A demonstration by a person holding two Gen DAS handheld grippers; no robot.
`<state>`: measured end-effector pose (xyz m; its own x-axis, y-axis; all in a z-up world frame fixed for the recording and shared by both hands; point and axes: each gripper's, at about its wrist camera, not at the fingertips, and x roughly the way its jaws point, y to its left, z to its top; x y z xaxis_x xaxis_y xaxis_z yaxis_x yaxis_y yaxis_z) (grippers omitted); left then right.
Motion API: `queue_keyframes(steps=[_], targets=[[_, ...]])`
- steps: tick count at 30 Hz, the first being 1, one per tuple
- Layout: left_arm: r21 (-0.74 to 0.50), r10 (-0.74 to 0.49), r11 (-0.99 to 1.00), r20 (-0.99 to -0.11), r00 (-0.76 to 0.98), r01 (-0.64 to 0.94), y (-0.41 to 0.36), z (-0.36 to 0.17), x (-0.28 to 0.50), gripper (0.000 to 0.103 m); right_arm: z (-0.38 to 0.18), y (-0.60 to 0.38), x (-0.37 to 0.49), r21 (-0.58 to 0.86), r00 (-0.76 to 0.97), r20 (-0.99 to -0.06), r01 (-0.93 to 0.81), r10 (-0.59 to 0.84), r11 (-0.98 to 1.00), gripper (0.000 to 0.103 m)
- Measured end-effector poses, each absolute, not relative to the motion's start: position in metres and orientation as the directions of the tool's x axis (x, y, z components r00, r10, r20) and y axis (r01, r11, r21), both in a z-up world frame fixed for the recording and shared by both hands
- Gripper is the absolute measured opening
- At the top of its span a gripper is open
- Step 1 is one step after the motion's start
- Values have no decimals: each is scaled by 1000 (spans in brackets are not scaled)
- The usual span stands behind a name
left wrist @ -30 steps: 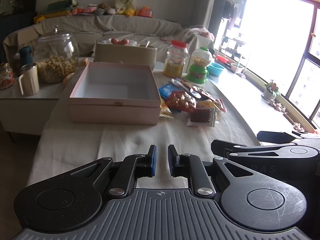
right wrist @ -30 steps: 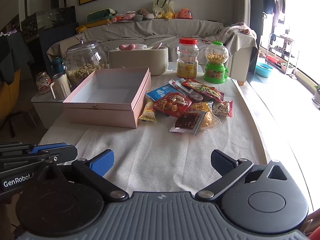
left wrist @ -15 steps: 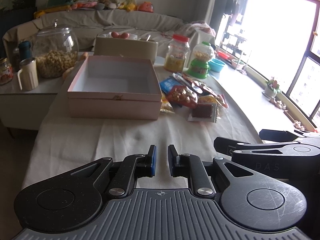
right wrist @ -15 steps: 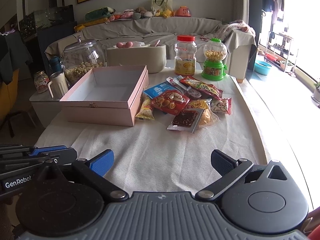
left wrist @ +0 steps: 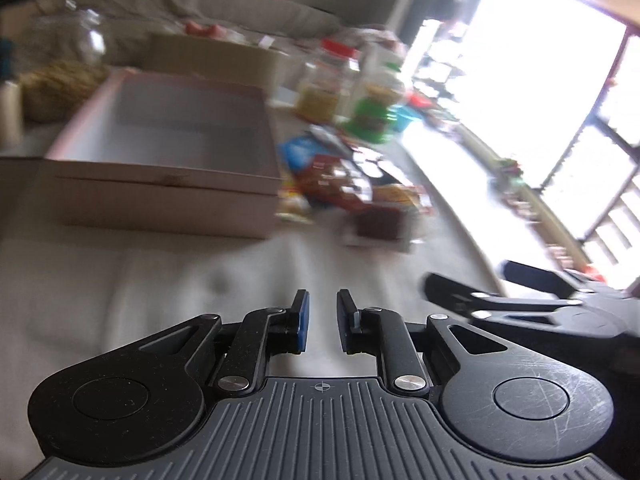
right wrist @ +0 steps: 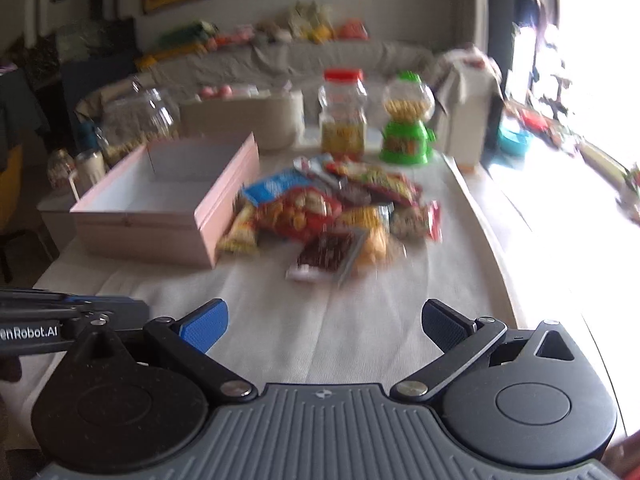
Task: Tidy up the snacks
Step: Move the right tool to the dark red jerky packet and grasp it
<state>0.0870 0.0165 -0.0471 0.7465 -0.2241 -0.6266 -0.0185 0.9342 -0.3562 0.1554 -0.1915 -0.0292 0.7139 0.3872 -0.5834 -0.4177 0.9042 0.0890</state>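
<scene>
A pile of snack packets [right wrist: 332,212] lies on the cloth-covered table, just right of an open, empty pink box [right wrist: 168,196]. The pile [left wrist: 352,188] and the box [left wrist: 160,152] also show, blurred, in the left wrist view. My right gripper [right wrist: 324,320] is wide open and empty, over the cloth in front of the pile. My left gripper [left wrist: 322,320] has its jaws nearly together with a narrow gap and holds nothing, short of the box and pile. The right gripper's fingers [left wrist: 480,300] show at the right of the left wrist view.
Behind the pile stand a red-lidded jar [right wrist: 343,116], a green candy dispenser [right wrist: 407,124], a beige container [right wrist: 244,120] and a glass jar of nuts [right wrist: 140,120]. The table's curved right edge [right wrist: 480,216] drops toward a bright window. A sofa lies beyond.
Both grippers have moved forward toward the box and the snack pile, which look larger; both views are now motion-blurred. Jaw openings are unchanged.
</scene>
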Motion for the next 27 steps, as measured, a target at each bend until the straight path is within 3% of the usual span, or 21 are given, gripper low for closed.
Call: queue_keyframes(steps=[2, 6, 10, 13, 18, 23, 27], targets=[[-337, -221, 942, -642, 734, -11, 12, -54, 101, 18, -39, -192, 166, 66, 713, -579, -443, 396, 894, 103], [-187, -133, 982, -660, 739, 10, -1, -65, 127, 18, -58, -200, 193, 93, 675, -621, -441, 398, 893, 103], [-256, -230, 964, -649, 725, 76, 5, -71, 149, 18, -63, -209, 213, 67, 726, -597, -378, 341, 923, 103], [-258, -233, 963, -636, 736, 81, 6, -72, 158, 18, -63, -210, 226, 60, 739, -583, -376, 338, 925, 103], [-268, -233, 961, -663, 712, 65, 10, -77, 163, 18, -58, -191, 252, 71, 700, -571, -478, 429, 875, 103], [-294, -256, 953, -672, 695, 67, 17, -80, 155, 18, -51, -153, 286, 113, 620, -570, -590, 538, 800, 98], [-310, -258, 949, -670, 696, 53, 24, -82, 150, 18, -51, -122, 322, 143, 592, -583, -600, 557, 787, 86]])
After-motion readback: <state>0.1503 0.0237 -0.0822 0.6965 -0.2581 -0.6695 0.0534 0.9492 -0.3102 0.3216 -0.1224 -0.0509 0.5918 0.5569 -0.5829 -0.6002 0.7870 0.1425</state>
